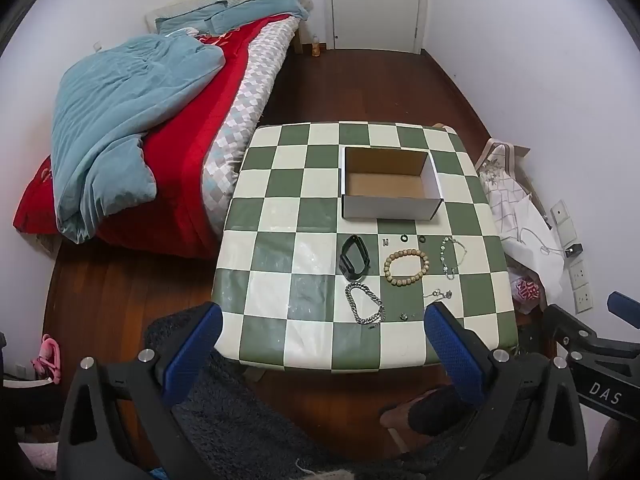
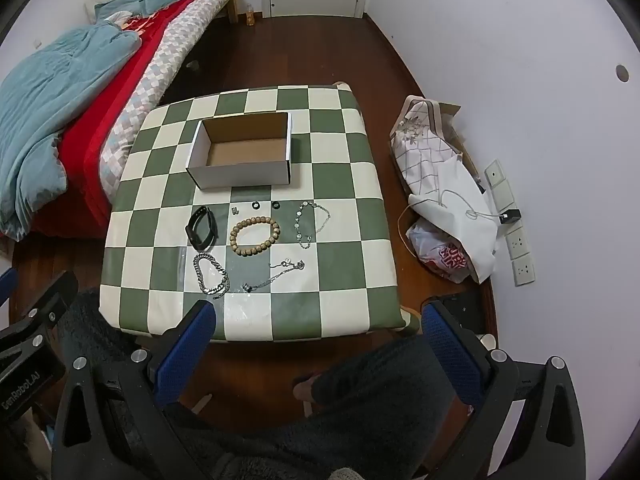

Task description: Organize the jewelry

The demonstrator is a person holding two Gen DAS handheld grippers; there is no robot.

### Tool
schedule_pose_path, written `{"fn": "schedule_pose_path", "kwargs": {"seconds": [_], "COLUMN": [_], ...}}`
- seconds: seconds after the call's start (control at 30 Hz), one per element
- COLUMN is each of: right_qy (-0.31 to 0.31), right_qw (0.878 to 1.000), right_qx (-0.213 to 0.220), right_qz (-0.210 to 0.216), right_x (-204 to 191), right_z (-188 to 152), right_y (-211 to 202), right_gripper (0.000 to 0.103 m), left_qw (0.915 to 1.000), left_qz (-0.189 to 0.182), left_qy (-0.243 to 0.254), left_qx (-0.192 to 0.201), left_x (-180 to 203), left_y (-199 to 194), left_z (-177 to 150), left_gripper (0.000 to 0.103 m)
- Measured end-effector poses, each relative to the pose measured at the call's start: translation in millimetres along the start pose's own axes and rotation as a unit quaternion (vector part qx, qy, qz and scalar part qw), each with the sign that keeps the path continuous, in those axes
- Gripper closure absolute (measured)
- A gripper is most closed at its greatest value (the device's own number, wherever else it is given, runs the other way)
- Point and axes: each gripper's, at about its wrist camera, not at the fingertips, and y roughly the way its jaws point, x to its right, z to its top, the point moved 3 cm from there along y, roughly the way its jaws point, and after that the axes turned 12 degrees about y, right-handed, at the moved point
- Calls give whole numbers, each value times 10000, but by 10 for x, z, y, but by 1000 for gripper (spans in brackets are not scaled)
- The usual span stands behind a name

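An empty white cardboard box [image 1: 390,202] [image 2: 240,174] stands on the green-and-cream checkered table [image 1: 280,264] [image 2: 344,248]. In front of it lie a black wristband [image 1: 354,257] [image 2: 201,227], a wooden bead bracelet [image 1: 406,264] [image 2: 255,235], a silver chain bracelet [image 1: 364,303] [image 2: 211,274], a gem-link bracelet [image 1: 451,257] [image 2: 311,224], a thin necklace [image 1: 438,294] [image 2: 280,270], and small rings [image 1: 404,237] [image 2: 256,205]. My left gripper [image 1: 322,320] and right gripper [image 2: 318,320] are open, held above the table's near edge, empty.
A bed with a blue quilt [image 1: 120,128] [image 2: 44,92] stands left of the table. Bags [image 1: 516,216] [image 2: 444,200] and wall sockets [image 2: 516,236] are on the right. A closed door [image 1: 376,0] is at the back. A dark fuzzy rug [image 1: 224,400] lies below.
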Motion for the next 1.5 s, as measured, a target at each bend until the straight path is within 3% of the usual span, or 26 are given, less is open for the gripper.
{"fn": "schedule_pose_path", "kwargs": {"seconds": [1.5], "right_qy": [-53], "right_qw": [10000], "right_qx": [36], "right_qz": [-10], "right_x": [4], "right_z": [-9], "right_y": [-73], "right_gripper": [0], "left_qw": [9999], "left_qz": [-143], "left_qy": [38], "left_qx": [41], "left_x": [122], "left_y": [-22], "left_z": [7], "left_gripper": [0]}}
